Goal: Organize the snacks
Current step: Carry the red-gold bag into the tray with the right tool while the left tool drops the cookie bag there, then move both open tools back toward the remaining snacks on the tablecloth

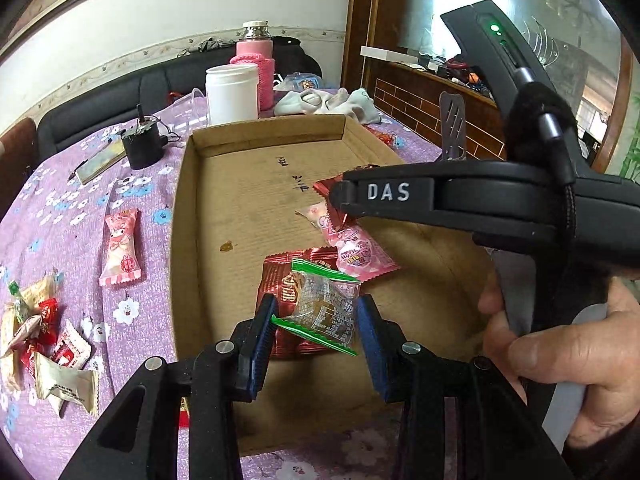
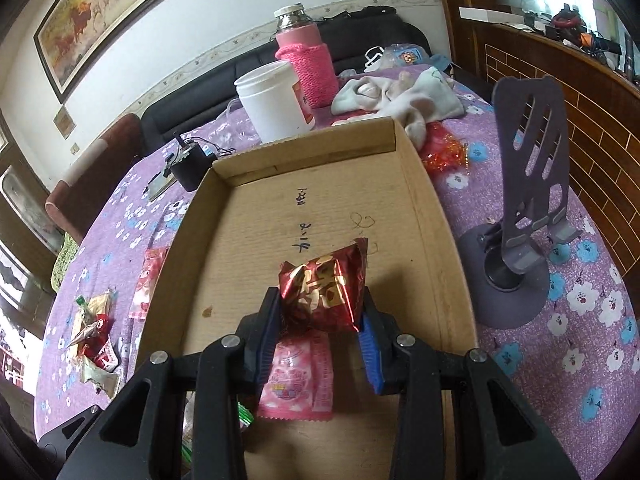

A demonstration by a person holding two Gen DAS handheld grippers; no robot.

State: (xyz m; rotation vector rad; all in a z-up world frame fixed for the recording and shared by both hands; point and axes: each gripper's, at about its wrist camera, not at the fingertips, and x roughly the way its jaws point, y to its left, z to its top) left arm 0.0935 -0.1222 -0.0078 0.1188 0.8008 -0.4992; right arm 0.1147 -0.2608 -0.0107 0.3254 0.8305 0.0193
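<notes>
Sorting is partway: several snacks lie in the cardboard tray [image 2: 436, 216], more wait on the worktop [image 1: 80, 184]. Right tongs [image 2: 320, 312] clamp a red candy [image 2: 324, 288]; left tongs [image 1: 316, 320], seemingly apart, straddle a green-edged candy [image 1: 324, 304].

White jar [image 2: 276, 100], pink flask [image 2: 306, 56], socks [image 2: 404, 98]
</notes>
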